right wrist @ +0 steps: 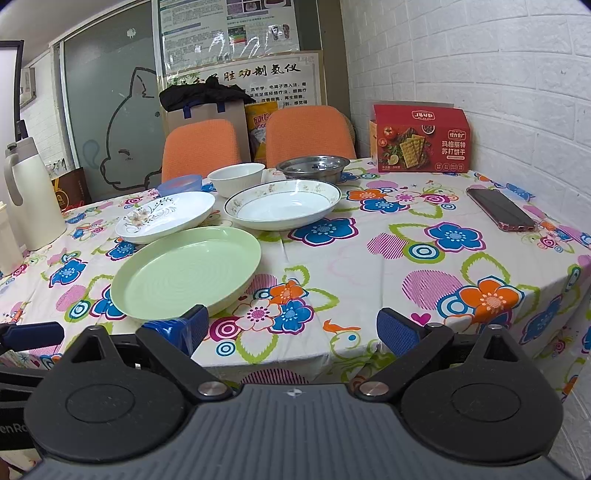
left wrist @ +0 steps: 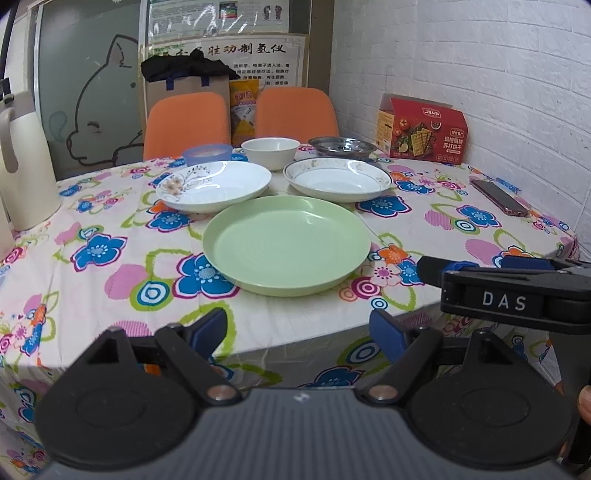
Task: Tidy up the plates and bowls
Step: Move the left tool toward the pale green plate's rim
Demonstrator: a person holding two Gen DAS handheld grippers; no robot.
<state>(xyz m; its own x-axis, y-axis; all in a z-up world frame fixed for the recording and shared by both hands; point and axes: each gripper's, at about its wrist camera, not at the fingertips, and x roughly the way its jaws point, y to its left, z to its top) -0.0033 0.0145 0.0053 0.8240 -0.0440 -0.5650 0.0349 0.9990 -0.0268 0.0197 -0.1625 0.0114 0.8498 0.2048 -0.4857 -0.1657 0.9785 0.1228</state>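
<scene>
Nothing is yet being stacked: the smooth green plate [left wrist: 286, 243], two glossy white floral plates [left wrist: 213, 186] [left wrist: 338, 180], a white bowl [left wrist: 270, 148], a blue bowl [left wrist: 207, 153] and a steel dish [left wrist: 341, 146] are being left separate on the flowered tabletop [left wrist: 110, 258]. The left tool [left wrist: 299, 332] and right tool [right wrist: 291, 328] are being held open and empty at the near edge.

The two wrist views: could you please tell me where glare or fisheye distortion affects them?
Left wrist view: light glare streaks the green plate and the flower plate, and the table edge bows. Right wrist view: the wall poster's film glares white, brick lines curve toward the corners, and the phone stays readable.
</scene>
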